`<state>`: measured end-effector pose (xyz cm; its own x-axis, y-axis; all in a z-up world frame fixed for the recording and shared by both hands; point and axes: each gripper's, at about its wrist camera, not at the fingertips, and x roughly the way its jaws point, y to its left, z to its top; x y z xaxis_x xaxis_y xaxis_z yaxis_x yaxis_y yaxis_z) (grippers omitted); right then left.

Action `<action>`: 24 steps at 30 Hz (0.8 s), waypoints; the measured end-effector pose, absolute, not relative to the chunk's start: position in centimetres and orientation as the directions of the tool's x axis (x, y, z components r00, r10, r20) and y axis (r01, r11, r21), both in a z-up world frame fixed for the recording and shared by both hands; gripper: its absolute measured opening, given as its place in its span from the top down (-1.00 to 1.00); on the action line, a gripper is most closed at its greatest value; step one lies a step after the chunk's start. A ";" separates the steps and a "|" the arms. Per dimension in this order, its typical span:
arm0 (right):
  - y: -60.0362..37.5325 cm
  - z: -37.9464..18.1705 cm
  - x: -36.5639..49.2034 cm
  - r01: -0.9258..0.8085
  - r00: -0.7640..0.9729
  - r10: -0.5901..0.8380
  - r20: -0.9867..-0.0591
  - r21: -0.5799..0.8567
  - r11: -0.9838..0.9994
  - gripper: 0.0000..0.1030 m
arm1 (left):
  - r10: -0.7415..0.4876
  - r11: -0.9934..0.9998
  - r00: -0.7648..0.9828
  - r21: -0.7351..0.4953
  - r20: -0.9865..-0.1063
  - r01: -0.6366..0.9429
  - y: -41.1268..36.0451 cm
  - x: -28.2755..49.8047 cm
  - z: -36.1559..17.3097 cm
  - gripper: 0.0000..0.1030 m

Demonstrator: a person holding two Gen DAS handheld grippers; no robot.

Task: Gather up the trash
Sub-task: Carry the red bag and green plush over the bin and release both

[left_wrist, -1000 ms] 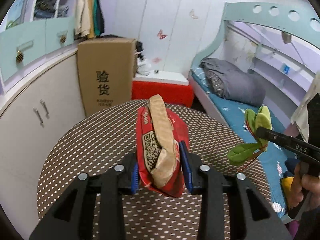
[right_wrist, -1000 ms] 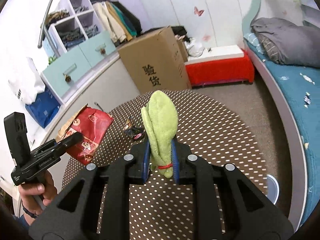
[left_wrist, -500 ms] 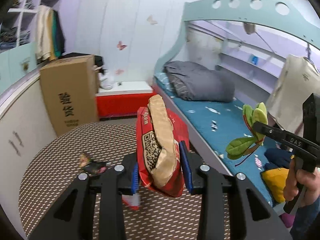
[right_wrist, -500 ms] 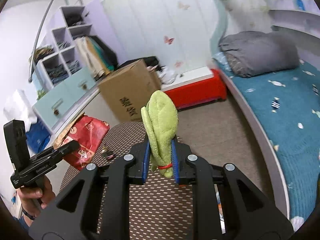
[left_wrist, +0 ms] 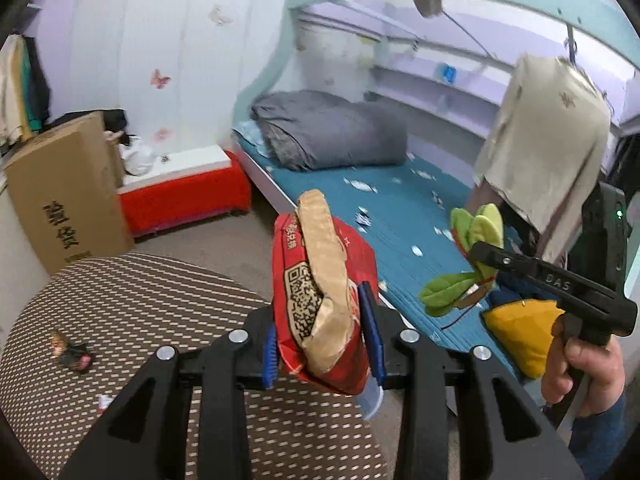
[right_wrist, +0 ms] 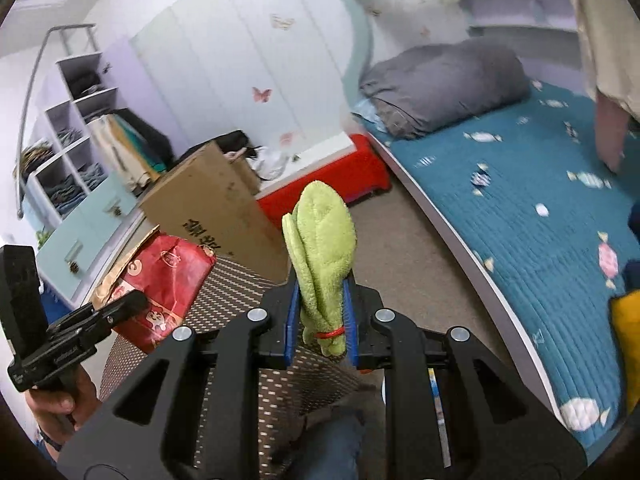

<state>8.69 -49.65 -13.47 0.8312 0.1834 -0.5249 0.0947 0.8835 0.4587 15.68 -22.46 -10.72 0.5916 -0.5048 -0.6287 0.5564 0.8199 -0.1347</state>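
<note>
My left gripper (left_wrist: 325, 338) is shut on a crumpled red snack bag (left_wrist: 320, 292) with a QR code and a brown paper lining, held upright above the round dotted table (left_wrist: 132, 312). My right gripper (right_wrist: 319, 322) is shut on a green plush leafy vegetable (right_wrist: 322, 268) tied with a red band. Each view shows the other tool: the red snack bag (right_wrist: 164, 284) at lower left of the right wrist view, the green plush vegetable (left_wrist: 468, 276) at right of the left wrist view. A small dark wrapper (left_wrist: 74, 354) lies on the table at left.
A cardboard box (left_wrist: 68, 196) and a red low bench (left_wrist: 180, 196) stand beyond the table. A bed with a blue quilt (right_wrist: 532, 208) and grey rolled bedding (left_wrist: 328, 136) runs along the right. A yellow cushion (left_wrist: 520, 332) lies on the bed. A garment (left_wrist: 548, 152) hangs at right.
Both grippers have swung to the right, away from the table and toward the bed, each still holding its item. The table has slid to the lower left of both views.
</note>
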 end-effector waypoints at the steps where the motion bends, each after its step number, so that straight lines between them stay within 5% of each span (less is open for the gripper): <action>1: -50.2 -14.2 8.8 0.111 0.826 0.180 -0.535 0.467 0.877 0.64 | -0.505 0.815 0.577 -0.135 -0.642 0.563 -23.4 15.9 -11.2 0.34; 21: -56.9 -29.7 13.7 0.381 0.644 0.221 -0.732 0.557 0.738 0.62 | -0.234 0.701 0.239 0.007 -0.942 0.713 -40.6 21.3 -27.7 0.25; 22: -57.0 -30.4 14.0 0.386 0.637 0.231 -0.736 0.564 0.730 0.58 | -0.218 0.697 0.222 0.008 -0.950 0.717 -41.0 21.4 -28.3 0.17; 24: -57.2 -31.5 14.4 0.405 0.624 0.241 -0.743 0.572 0.713 0.52 | -0.202 0.693 0.202 0.006 -0.958 0.721 -41.5 22.0 -29.2 -0.41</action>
<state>14.35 -57.18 -31.50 0.6242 0.2411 -0.7431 0.4054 0.7131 0.5719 22.01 -41.54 -29.21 0.2023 -0.2021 -0.9582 0.7214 0.6925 0.0062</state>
